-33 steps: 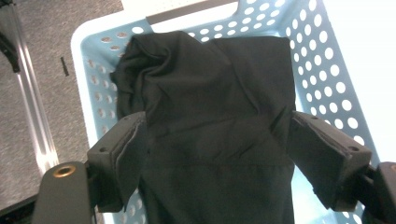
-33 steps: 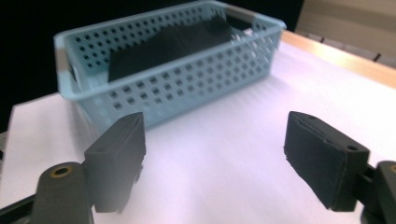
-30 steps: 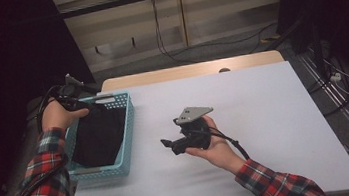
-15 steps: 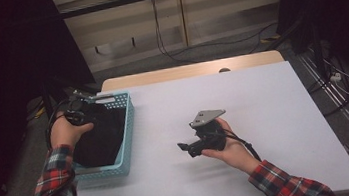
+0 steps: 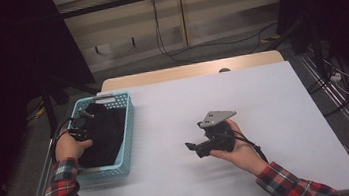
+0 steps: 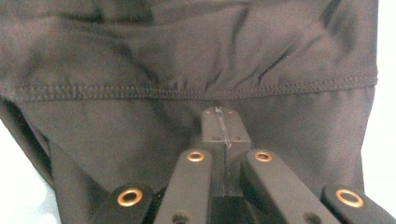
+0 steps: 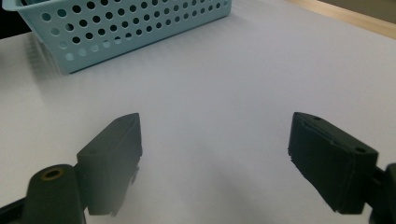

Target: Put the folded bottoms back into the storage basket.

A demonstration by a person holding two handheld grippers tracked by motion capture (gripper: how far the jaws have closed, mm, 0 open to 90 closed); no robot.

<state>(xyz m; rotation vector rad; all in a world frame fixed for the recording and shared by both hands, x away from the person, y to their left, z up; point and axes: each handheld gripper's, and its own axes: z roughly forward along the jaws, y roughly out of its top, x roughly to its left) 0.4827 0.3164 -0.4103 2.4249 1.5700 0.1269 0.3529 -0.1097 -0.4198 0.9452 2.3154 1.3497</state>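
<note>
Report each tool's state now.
Left tool: shut on the black cloth in the basket; jaws have just been closing.
Right tool: open, nothing between its jaws, over the table.

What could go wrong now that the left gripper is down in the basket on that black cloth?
The left gripper has just closed its jaws on the black cloth near a stitched hem; such a shallow pinch might slip when lifted. The cloth fills the light blue basket, so it could snag the rim and drag or tip the basket. The right gripper hangs open over the white table, apart from the basket, so nothing steadies it.
</note>
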